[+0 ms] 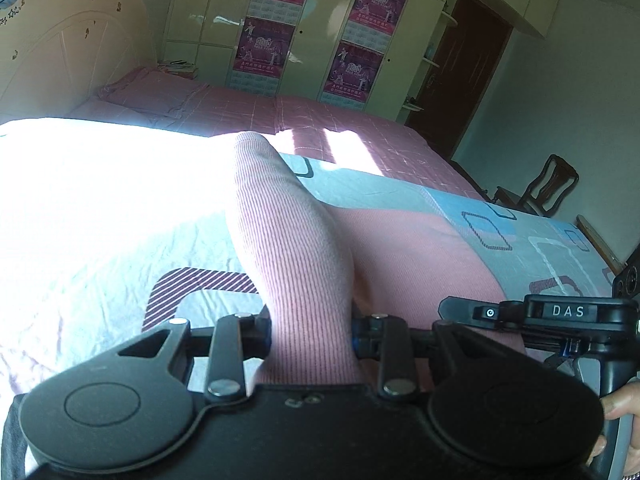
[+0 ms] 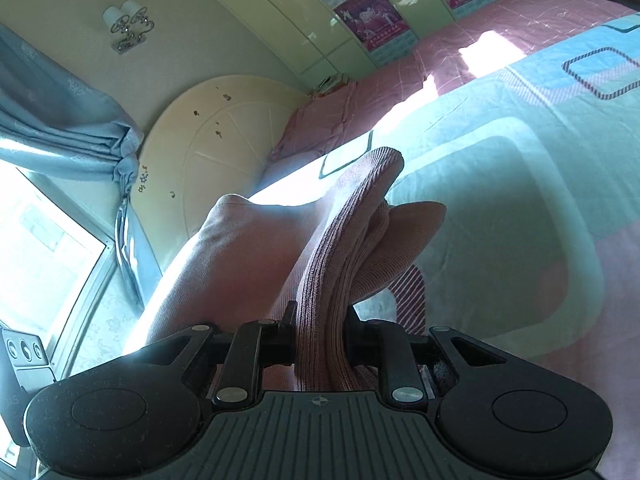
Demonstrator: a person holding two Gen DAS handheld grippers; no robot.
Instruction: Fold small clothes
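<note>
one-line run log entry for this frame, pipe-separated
left gripper: shut on pink garment | right gripper: shut on pink garment | garment lifted above bed | fold incomplete

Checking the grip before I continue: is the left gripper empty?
No, the left gripper is shut on a fold of pink ribbed knit garment.

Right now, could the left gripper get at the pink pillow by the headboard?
Probably not: the left gripper is shut on the pink ribbed garment, and the pillow lies far across the bed.
</note>
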